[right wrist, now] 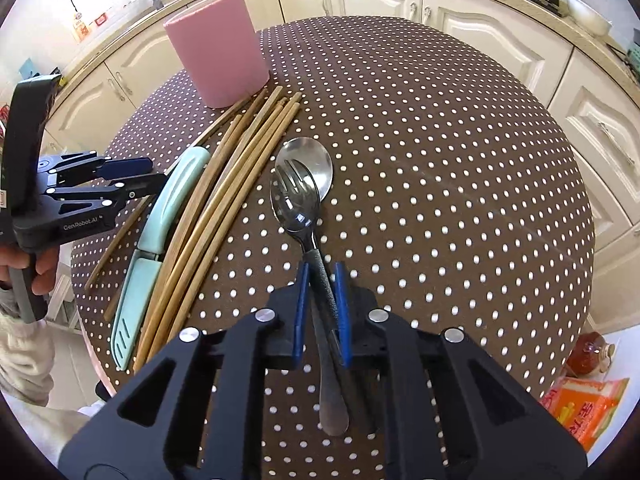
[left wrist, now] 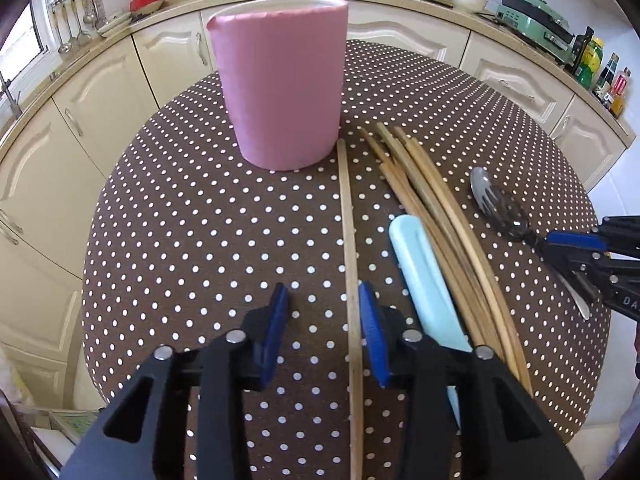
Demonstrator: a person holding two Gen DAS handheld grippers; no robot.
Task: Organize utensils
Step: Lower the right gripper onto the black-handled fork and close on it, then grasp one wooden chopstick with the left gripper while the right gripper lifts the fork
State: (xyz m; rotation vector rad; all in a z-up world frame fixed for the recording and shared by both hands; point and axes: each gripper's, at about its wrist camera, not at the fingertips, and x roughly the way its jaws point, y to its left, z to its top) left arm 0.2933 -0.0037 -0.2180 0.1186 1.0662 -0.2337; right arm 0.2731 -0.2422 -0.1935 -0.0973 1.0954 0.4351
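Right claw [right wrist: 322,276] pinching fork and spoon handles; left claw [left wrist: 323,300] spread wide.

The left claw straddles one stray chopstick [left wrist: 349,240] on the dotted bench [left wrist: 200,240], gripping nothing. The fork [right wrist: 298,196] lies across the spoon [right wrist: 310,160]. Just beside them are the loose chopsticks [right wrist: 240,148] and a pale-blue sheathed knife [right wrist: 160,216], the pink holder [right wrist: 218,48] upright beyond.

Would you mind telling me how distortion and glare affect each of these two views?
Left wrist view: fisheye bows the straight chopsticks and rounds the table; the pink holder bulges. Right wrist view: the same curvature, dark vignetted corners, and window light glaring off the spoon bowl.
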